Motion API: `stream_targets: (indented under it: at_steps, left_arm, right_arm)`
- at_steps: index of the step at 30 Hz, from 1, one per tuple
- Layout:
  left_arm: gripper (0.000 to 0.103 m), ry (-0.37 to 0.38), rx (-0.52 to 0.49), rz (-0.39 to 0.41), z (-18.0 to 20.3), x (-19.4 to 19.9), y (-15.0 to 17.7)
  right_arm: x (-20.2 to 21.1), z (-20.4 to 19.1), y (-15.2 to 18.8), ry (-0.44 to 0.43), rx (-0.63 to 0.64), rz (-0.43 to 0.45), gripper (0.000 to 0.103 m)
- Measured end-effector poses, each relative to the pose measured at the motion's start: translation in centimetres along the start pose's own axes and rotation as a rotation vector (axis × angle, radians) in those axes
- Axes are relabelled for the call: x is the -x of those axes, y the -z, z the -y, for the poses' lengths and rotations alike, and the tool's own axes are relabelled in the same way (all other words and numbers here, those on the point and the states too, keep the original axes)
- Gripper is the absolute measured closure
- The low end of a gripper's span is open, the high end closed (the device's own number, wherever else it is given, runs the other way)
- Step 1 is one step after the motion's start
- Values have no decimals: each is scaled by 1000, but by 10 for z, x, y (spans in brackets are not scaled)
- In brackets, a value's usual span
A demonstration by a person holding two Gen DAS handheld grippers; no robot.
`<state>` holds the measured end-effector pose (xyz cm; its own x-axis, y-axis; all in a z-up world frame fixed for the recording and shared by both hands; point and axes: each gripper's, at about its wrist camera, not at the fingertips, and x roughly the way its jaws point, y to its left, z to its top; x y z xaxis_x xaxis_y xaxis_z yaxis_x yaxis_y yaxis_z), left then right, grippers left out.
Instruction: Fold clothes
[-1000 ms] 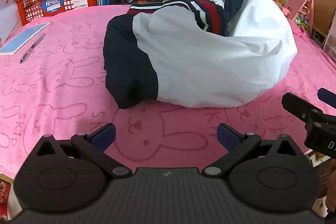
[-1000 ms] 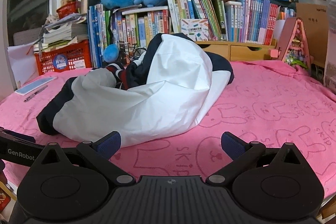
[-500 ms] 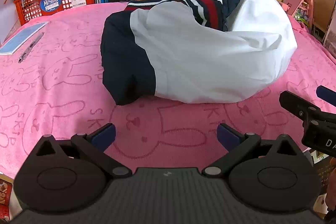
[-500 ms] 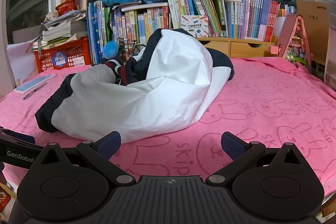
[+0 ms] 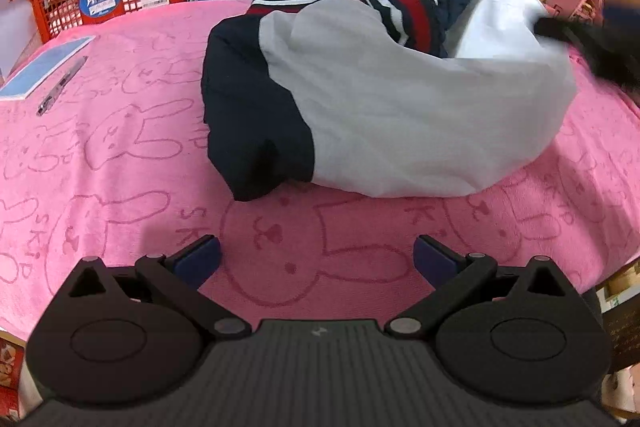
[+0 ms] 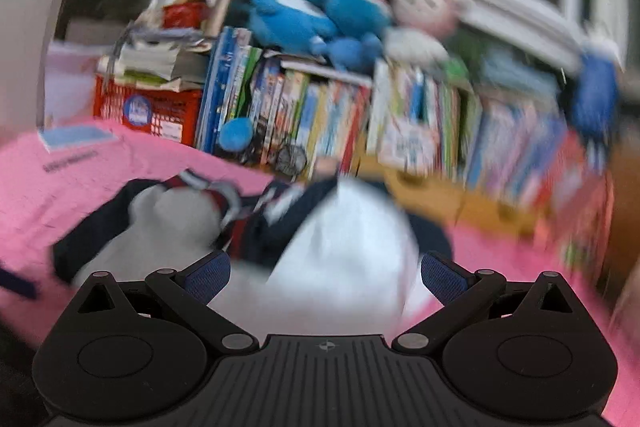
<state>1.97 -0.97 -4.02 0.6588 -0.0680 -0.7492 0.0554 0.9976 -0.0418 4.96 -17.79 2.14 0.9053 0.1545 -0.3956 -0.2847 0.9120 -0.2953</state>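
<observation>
Left wrist view shows the crumpled white and navy jacket with red-striped trim (image 5: 392,107) lying in a heap on the pink rabbit-print towel covering the counter (image 5: 100,147), towards its far middle. Nothing is spread or folded yet, so the step in hand looks like the very first one: reaching in for a hold. The left tongs (image 5: 316,259) hover over bare towel just short of the navy hem, jaws apart and empty. The right tongs (image 6: 324,277), in the heavily blurred right wrist view, hang over the white bulge of the jacket, jaws also apart and gripping nothing. Next, I judge, each pair needs an edge, a hem or shoulder, to lift and shake the garment flat. A pen (image 5: 60,87) and a blue notebook (image 5: 44,67) lie well apart at the left.
</observation>
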Motion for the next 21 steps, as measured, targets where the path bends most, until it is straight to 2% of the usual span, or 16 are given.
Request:
stream_targets:
  at_steps: [3, 6, 8, 10, 12, 13, 14, 17, 21]
  left_arm:
    - [0, -1, 7, 2, -5, 2, 1]
    - [0, -6, 22, 1, -11, 3, 1]
    - [0, -10, 30, 0, -15, 3, 1]
    - [0, -12, 32, 0, -17, 4, 1]
    - [0, -9, 37, 2, -19, 5, 2]
    - [0, -8, 39, 3, -20, 4, 2]
    - [0, -8, 41, 5, -21, 4, 2]
    - [0, -12, 41, 8, -21, 3, 1]
    - [0, -20, 39, 13, -18, 0, -1]
  right_arm:
    - [-51, -11, -15, -26, 77, -66, 0]
    - [-78, -25, -29, -53, 141, -49, 0]
    - [-98, -38, -34, -2, 207, -42, 1]
    - [-113, -40, -32, 77, 244, -55, 21]
    - [-117, -21, -25, 147, 198, -72, 62]
    - [-116, -8, -24, 187, 160, -74, 72]
    - [-113, 11, -22, 222, 118, -71, 75]
    - [-98, 65, -12, 285, 26, -98, 75]
    - [-71, 116, 11, 391, -37, -138, 75]
